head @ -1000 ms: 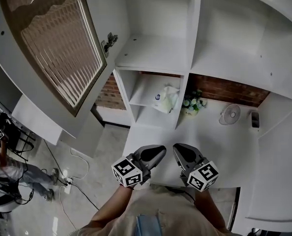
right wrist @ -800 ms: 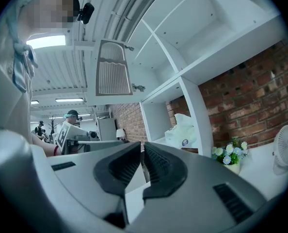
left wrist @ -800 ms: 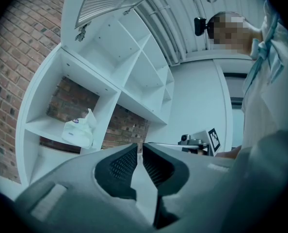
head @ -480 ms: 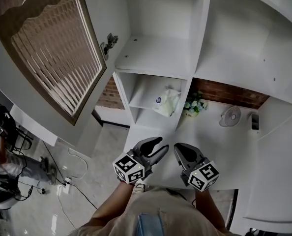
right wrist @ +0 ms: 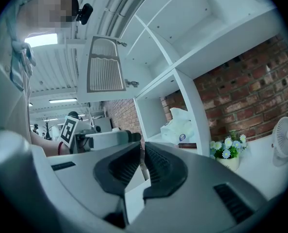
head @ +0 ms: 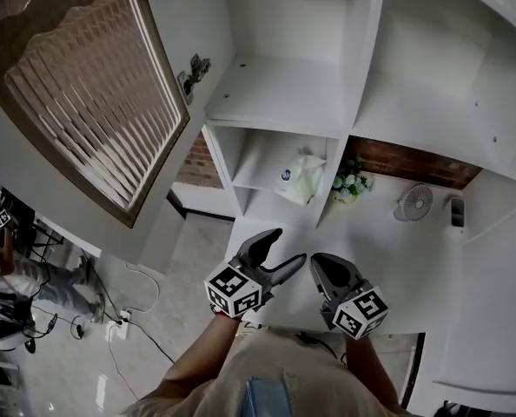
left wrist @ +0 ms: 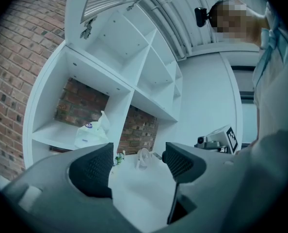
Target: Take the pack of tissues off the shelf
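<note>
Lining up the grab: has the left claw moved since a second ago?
Yes. The left claw has edged forward toward the shelf holding the pack of tissues, and its jaws have just been opening, with nothing between them.

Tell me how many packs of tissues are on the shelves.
1: the pack of tissues lies in the narrow shelf compartment beside the flowers; another could sit hidden behind it.

backdrop: red brick wall [head: 406,159] | furniture: white shelf unit [head: 280,94], slatted door [head: 93,102] open | floor: pale tiles [head: 184,259]
</note>
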Available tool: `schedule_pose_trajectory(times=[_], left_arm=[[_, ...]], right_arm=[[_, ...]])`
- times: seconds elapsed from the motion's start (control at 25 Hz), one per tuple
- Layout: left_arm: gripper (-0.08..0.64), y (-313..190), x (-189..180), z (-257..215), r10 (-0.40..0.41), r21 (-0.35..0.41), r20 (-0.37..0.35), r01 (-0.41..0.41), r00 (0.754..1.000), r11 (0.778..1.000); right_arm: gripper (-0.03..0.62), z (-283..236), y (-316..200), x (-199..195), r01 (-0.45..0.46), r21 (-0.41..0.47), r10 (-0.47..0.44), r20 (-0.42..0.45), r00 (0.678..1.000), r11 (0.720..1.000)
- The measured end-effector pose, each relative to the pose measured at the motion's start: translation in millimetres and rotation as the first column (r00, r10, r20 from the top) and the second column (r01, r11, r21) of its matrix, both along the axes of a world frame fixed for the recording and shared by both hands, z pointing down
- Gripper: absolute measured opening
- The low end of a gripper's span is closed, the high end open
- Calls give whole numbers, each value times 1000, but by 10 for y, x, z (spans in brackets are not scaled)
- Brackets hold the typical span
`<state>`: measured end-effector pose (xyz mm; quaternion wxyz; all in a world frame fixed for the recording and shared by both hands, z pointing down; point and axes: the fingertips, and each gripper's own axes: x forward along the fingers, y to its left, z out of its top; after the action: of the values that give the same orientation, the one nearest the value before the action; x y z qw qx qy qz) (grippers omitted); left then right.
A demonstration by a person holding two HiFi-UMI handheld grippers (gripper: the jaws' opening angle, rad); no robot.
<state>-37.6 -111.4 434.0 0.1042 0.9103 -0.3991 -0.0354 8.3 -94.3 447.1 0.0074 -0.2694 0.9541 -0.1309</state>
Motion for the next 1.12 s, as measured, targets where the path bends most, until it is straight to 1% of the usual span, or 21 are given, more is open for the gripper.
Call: schedule_pose_trajectory(times=[0.2,0.36,0.72,0.84,1.12], left_arm=[[370,-121,-110,-23,-78,17,13,78,997,997],[424,-280,-185,-60,-141,38,45,139,989,990],[468,-623,-262,-136,-213,68,86,207,973,976],[487,-738,-283,-147,-231,73,90,225,969,972],[492,-986,-281,-65,-252,48,126,248,960,968]], right_arm=[[28,39,-9,3,-2,-9,2,-3,1000,1000],[37,51,-38,40,-11,-14,11,0,1000,1000],[65,96,-132,86,-29,-30,29,-3,1000,999],[72,105,-182,90,-32,-31,32,-5,999,999],[77,131,-274,85,-37,-40,37,-3,999,998]])
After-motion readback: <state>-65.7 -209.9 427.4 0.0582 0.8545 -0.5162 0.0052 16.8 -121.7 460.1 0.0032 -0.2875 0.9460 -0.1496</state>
